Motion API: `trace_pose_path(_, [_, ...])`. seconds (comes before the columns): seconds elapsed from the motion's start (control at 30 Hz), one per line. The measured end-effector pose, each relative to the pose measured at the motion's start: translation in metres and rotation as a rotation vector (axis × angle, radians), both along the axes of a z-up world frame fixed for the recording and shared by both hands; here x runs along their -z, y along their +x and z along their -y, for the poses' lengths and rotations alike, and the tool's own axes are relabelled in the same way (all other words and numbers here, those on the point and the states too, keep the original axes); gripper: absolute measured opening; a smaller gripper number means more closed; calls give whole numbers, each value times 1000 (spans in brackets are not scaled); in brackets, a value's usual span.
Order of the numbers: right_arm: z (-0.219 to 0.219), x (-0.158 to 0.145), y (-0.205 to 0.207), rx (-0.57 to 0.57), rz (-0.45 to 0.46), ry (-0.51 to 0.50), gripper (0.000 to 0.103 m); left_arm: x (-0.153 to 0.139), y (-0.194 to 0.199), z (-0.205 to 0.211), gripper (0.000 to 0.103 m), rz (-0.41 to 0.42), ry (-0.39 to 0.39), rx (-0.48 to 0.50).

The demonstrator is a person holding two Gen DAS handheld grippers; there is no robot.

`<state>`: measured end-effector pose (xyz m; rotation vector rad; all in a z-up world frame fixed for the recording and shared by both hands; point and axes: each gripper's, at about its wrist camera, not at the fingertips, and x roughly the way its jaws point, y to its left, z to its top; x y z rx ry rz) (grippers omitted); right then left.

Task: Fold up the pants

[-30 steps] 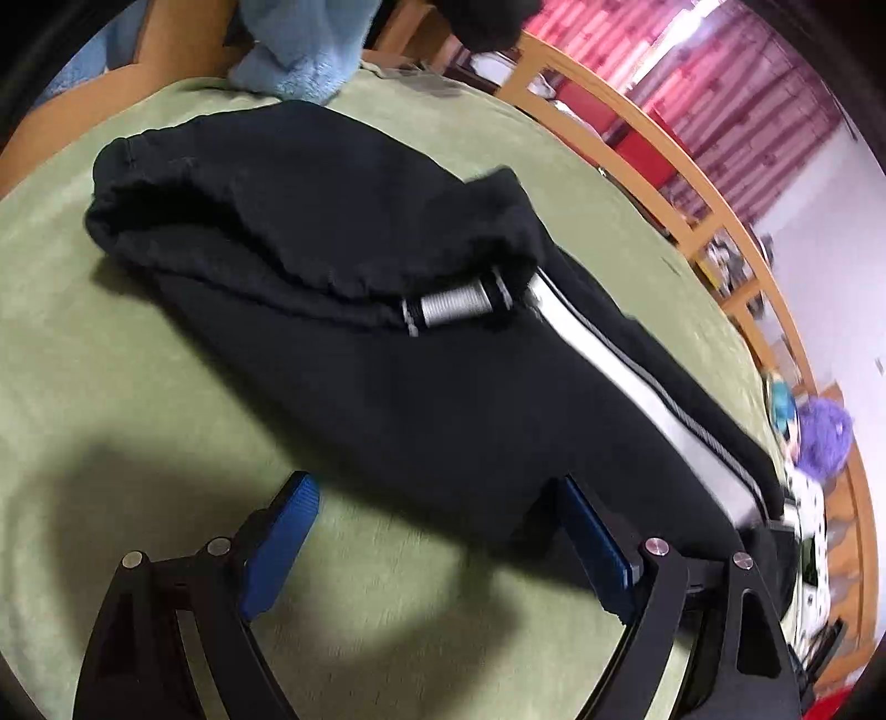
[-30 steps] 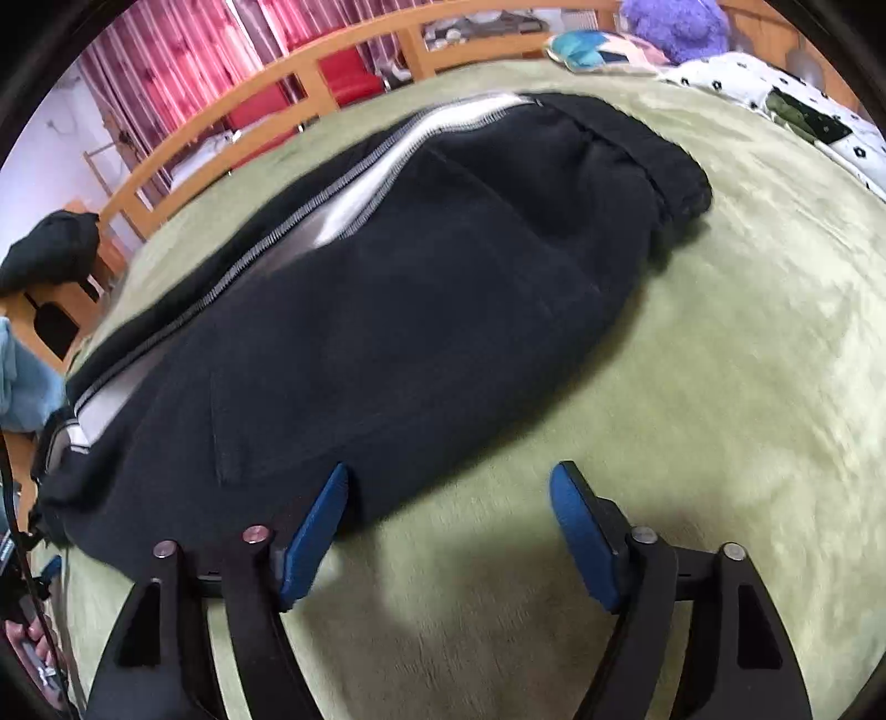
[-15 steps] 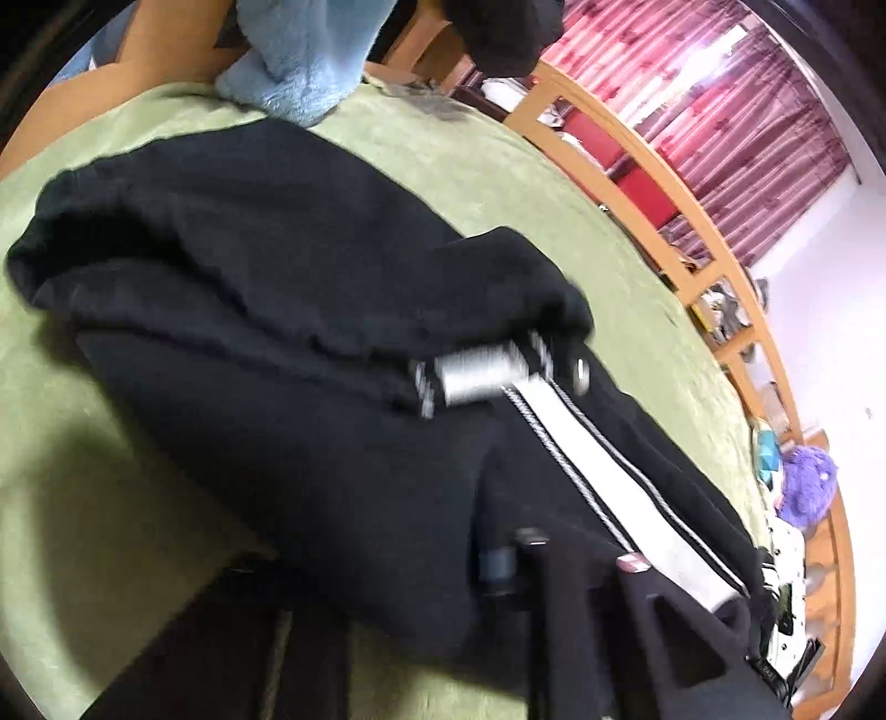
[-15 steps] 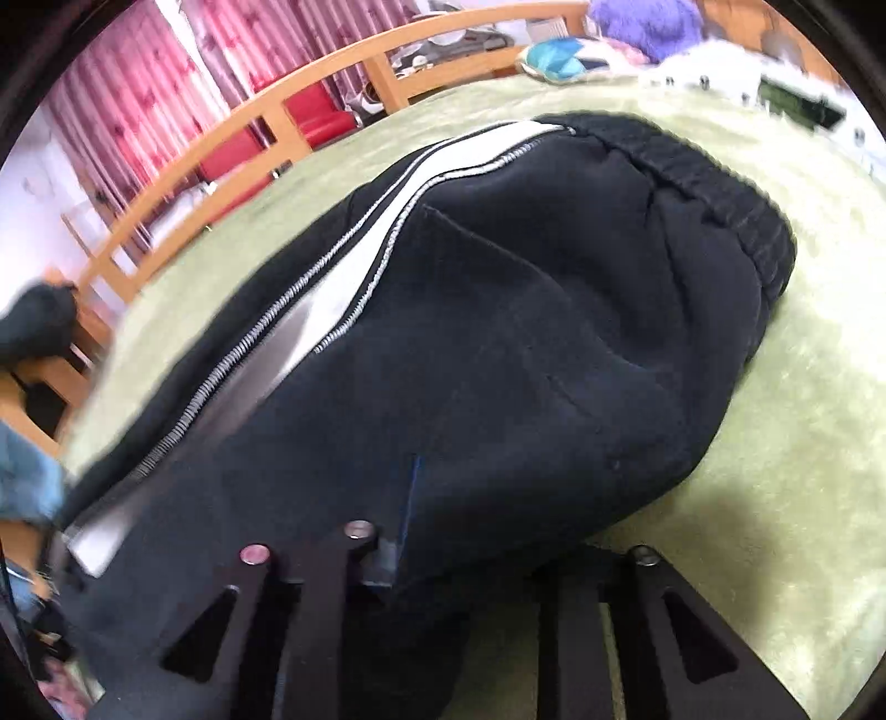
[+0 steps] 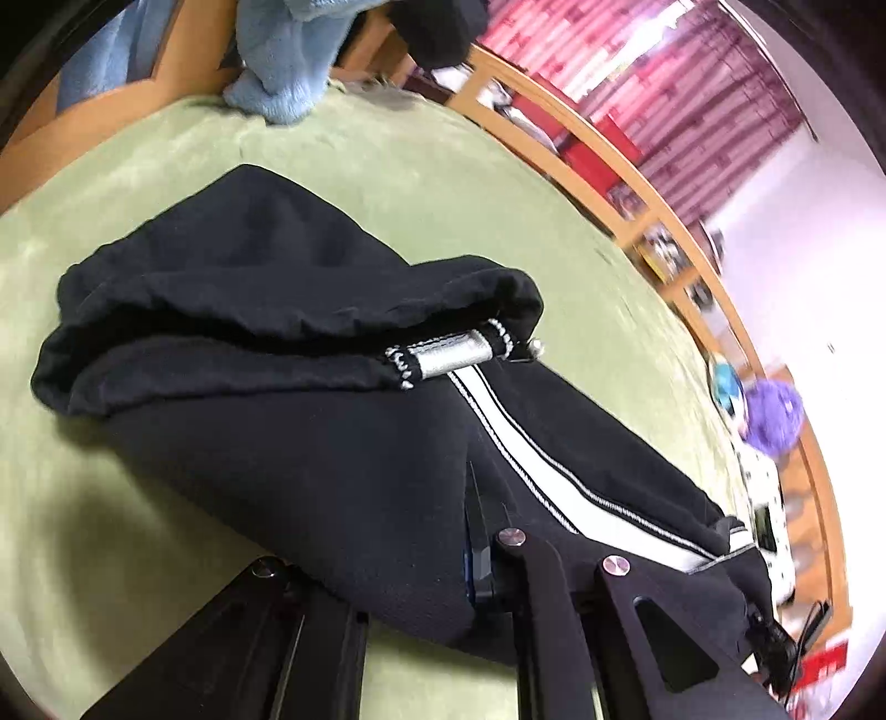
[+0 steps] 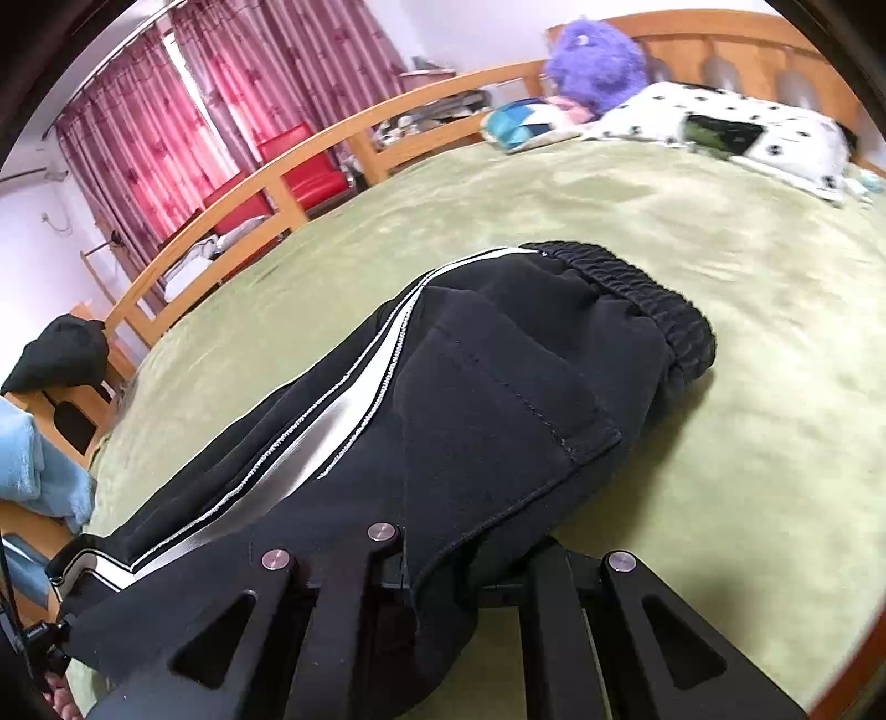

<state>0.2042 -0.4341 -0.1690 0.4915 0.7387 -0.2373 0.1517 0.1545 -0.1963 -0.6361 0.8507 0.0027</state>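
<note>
Green bed cover [image 5: 138,183] fills both views, wooden rail [image 6: 232,194] along its far side. Black pants [image 5: 332,454] lie across the cover, white side stripe [image 5: 531,443] running their length; cuffs [image 5: 266,327] bunched toward the blue towel [image 5: 282,50], elastic waistband [image 6: 642,288] toward the spotted pillow [image 6: 736,122]. Left gripper [image 5: 476,559] is clamped tight on the near edge of the leg cloth; right gripper [image 6: 437,576] is clamped tight on the near edge by the back pocket [image 6: 498,399]. Judged step: lifting the near long edge to carry it over toward the stripe side. To do it well, keep both grips level with each other so the edge stays straight, raise only enough to clear the lower layer, and lay the edge parallel to the stripe, since the loose cuffs could drag and skew. Hard to read: pads are buried in black cloth, so how many layers each pinch holds cannot be told. The pants' middle falls outside both views. Edges blur, and the bottom corners are cut off by the lens.
</note>
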Motion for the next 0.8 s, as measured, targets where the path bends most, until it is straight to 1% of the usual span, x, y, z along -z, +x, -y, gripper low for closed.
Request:
trace_pose_path(0.1, [26,3,-39,12,-17,-7,8,6,-32,28,10,-18,7,38])
trace_pose_path(0.13, [34,6,-53,16,-23,-17,8,6,-33,32,10,-22,9,45])
trace_pose_path(0.2, [43,13,-65,18,-50,-31,8,9,-44,44,10,-30,29,50])
trace_pose_path(0.23, [45,18,-70,12,-59,-49,8,11,-43,44,10,-37,37,47])
trace_pose_path(0.3, [42,27,-68,3,-81,-58,10,17,-41,46,13,-81,49,49])
trace_pose_path(0.33, [40,30,-66,-5,-115,-61,15,20,-40,45,16,-126,41,53])
trace_pose_path(0.37, [38,32,-62,-18,-152,-67,22,22,-39,44,19,-154,39,53])
trace_pose_path(0.4, [36,34,-62,-36,-178,-68,26,18,-40,43,19,-164,47,64])
trace_pose_path(0.43, [35,33,-68,-44,-173,-71,29,11,-43,45,20,-147,67,78])
trace_pose_path(0.5, [34,25,-84,-39,-145,-100,33,-2,-52,48,31,-113,118,111])
trace_pose_path(0.53, [34,22,-90,-35,-143,-111,39,-8,-56,49,37,-98,132,122])
trace_pose_path(0.57, [34,19,-97,-32,-142,-123,42,-18,-60,50,38,-72,144,139])
trace_pose_path(0.67, [34,5,-116,-4,-131,-166,43,-39,-59,55,46,-29,151,186])
trace_pose_path(0.73, [35,-3,-125,7,-121,-163,43,-48,-61,57,47,-7,149,201])
trace_pose_path(0.8, [32,-14,-129,18,-107,-168,43,-59,-54,59,47,-16,156,244])
